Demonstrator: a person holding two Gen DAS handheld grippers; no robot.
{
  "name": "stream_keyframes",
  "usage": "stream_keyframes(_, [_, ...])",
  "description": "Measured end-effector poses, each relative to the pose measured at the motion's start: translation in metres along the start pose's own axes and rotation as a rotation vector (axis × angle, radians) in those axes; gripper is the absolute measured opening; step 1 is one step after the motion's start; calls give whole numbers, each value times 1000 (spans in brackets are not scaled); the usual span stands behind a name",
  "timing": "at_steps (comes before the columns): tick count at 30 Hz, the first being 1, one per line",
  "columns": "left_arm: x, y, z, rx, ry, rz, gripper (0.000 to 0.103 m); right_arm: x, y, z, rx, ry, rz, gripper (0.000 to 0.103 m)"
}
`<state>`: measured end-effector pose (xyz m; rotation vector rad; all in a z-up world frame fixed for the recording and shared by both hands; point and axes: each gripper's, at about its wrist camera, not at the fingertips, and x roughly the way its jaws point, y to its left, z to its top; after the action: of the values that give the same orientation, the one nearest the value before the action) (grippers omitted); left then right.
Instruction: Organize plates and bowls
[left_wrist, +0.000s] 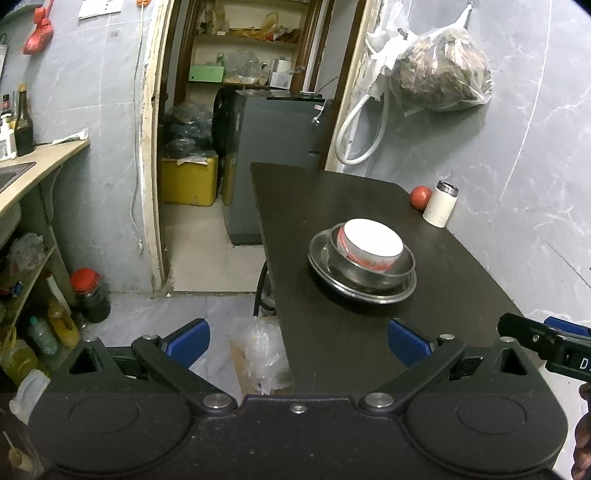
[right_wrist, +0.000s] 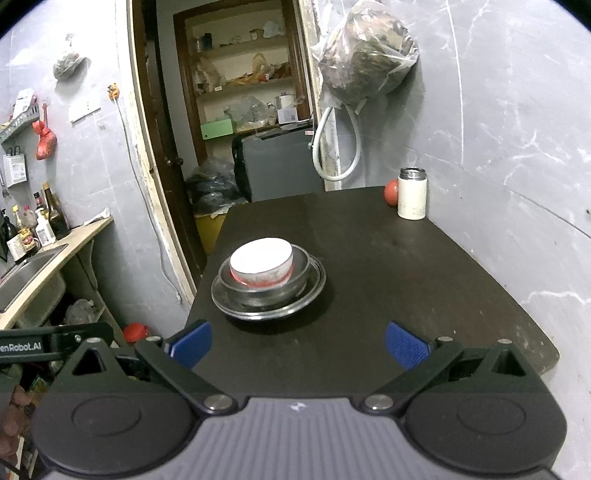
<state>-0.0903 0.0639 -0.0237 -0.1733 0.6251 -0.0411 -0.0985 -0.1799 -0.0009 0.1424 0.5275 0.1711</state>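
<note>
Both our claws, the left gripper (left_wrist: 297, 341) and the right gripper (right_wrist: 297, 341), hover wide open and empty before the dark table (right_wrist: 424, 266), where the white bowl (right_wrist: 262, 258) sits nested in a steel bowl (right_wrist: 273, 291) on a steel plate (right_wrist: 314, 288).

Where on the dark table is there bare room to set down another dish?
Free: the wide stretch of table between the stacked dishes and the wall-side edge, and the near strip ahead of the open right gripper. Crowded: the far corner, where the white flask and a tomato stand.
</note>
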Motion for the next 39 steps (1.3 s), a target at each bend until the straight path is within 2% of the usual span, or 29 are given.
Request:
stream_keyframes(14, [-6, -1, -11, 1, 13, 7, 102, -6, -4, -9, 1, 30, -10, 103])
stream_keyframes(39, [-4, -3, -11, 3, 16, 8, 102, -1, -5, -10, -5, 55, -5, 103])
